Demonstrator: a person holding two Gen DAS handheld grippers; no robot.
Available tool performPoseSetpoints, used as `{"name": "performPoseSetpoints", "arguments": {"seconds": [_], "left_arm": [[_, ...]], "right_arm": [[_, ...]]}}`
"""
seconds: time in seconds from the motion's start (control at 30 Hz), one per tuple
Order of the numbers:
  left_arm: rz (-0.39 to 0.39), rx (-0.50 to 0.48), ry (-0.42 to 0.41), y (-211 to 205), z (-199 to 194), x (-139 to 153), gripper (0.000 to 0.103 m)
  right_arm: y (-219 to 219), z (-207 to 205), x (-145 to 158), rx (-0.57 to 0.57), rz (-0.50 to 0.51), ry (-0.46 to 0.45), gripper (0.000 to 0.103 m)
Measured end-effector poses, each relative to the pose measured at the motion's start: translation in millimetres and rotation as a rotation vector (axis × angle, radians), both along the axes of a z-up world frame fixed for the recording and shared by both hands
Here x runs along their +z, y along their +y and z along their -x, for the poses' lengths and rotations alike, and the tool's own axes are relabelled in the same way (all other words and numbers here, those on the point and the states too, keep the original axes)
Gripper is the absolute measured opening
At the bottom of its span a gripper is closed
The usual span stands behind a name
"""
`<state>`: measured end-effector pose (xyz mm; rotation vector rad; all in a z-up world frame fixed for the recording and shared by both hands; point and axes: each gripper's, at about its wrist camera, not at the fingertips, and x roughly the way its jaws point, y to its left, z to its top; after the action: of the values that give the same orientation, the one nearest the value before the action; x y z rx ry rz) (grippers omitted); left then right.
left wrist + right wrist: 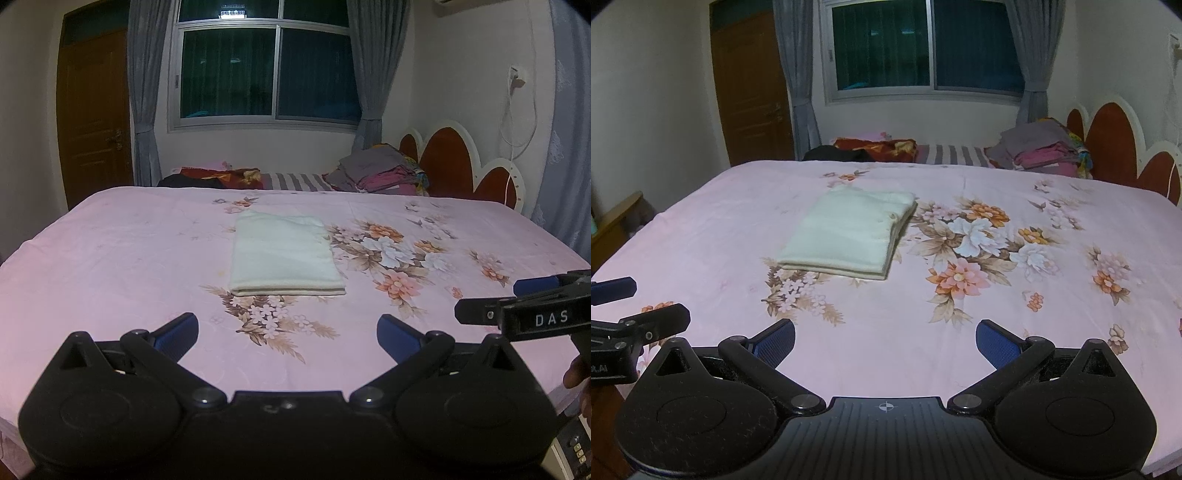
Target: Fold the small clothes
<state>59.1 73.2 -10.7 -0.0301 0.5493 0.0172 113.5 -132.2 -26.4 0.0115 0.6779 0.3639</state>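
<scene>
Folded cloth mid-bed, bare sheet all around.

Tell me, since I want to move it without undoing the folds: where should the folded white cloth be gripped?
Probably at the near folded edge of the folded white cloth, coming in low from the front, level with the bed sheet. There the layers stack visibly, so one pinch can catch them all. The right gripper is open, facing it.
</scene>
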Motion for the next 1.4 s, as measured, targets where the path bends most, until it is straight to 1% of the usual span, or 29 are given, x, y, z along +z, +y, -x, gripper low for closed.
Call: {"name": "performPoseSetpoints", "arguments": {"seconds": [0.8, 1.27, 1.4], "left_arm": [[0.005, -0.005, -0.004, 7.4, -6.6, -0.8, 0.103], [0.007, 0.010, -0.031, 12.4, -4.3, 0.2, 0.102], [0.009, -0.006, -0.031, 13.6, -4.1, 1.4, 0.102]], "right_arm": [[-2.7, -4.0, 0.8, 0.001, -0.003, -0.008, 0.103], [-1.4, 0.0, 2.0, 0.002, -0.001, -0.013, 0.103], [-1.5, 0.3, 2.1, 0.002, -0.003, -0.012, 0.103]]}}
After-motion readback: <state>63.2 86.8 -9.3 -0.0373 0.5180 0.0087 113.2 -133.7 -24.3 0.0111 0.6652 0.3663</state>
